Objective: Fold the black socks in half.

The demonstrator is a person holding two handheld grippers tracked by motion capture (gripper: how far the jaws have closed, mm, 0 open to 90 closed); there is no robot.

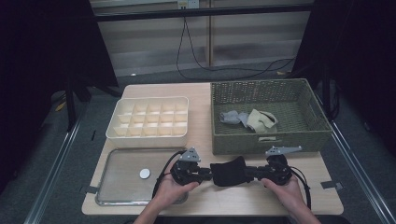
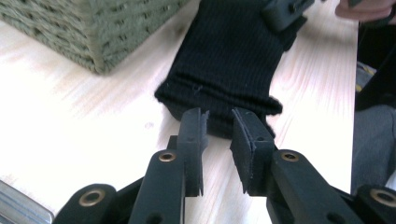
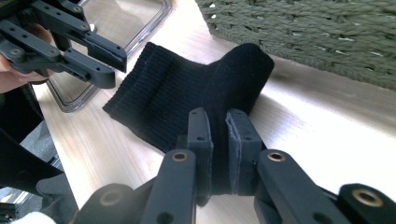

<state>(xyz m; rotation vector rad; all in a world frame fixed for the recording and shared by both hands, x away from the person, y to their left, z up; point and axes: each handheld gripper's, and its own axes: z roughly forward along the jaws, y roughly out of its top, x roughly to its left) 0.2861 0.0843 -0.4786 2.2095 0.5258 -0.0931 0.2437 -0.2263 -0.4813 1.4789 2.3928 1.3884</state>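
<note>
Sock (image 1: 229, 171) lies between left gripper (image 1: 208, 175) and right gripper (image 1: 250, 173).

The high view is dim and soft, its corners and side edges sunk in near-black, with only the pale table (image 1: 205, 196) and the cream divided tray (image 1: 149, 119) catching light from above. Both gripper views are far brighter, the wood washed almost white by glare. There the black sock (image 2: 229, 60) shows crisp ribbing, while the nearest jaw parts at the bottom blur slightly.
</note>
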